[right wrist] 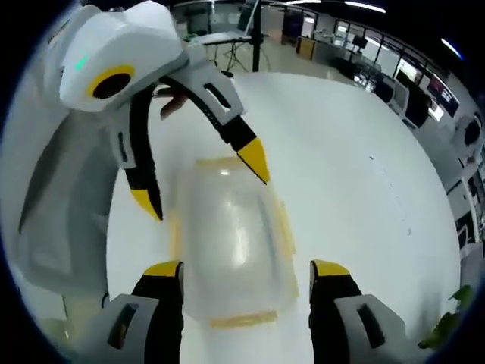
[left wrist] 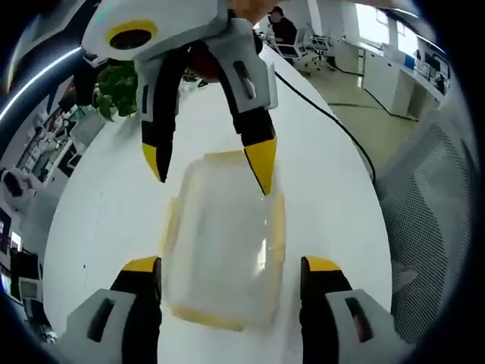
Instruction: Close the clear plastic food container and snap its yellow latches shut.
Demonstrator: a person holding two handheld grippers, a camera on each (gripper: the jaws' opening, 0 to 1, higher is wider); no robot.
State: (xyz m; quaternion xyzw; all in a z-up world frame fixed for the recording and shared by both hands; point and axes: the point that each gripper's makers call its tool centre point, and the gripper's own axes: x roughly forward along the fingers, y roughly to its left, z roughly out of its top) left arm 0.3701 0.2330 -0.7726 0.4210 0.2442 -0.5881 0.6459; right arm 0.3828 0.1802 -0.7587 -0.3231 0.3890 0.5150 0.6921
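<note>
In the left gripper view, the left gripper [left wrist: 231,265] rises from the bottom of the frame with its yellow-tipped jaws spread wide, one on each side of the near end of the clear plastic food container [left wrist: 223,243]. Whether the jaws touch its walls cannot be told. The container lies at the centre of the frame on the white table [left wrist: 98,220], lid on, with yellow latches [left wrist: 279,224] along its edges. The right gripper [left wrist: 212,163] reaches down from the top of the frame, jaws parted, its tips at the container's far end.

In the right gripper view, the right gripper [right wrist: 246,269] likewise straddles the container [right wrist: 231,231] at lower centre, released and holding nothing. The left gripper [right wrist: 201,182] comes in from the upper left, one tip at the container's far rim. A potted plant [left wrist: 117,87] stands at the upper left of the left gripper view.
</note>
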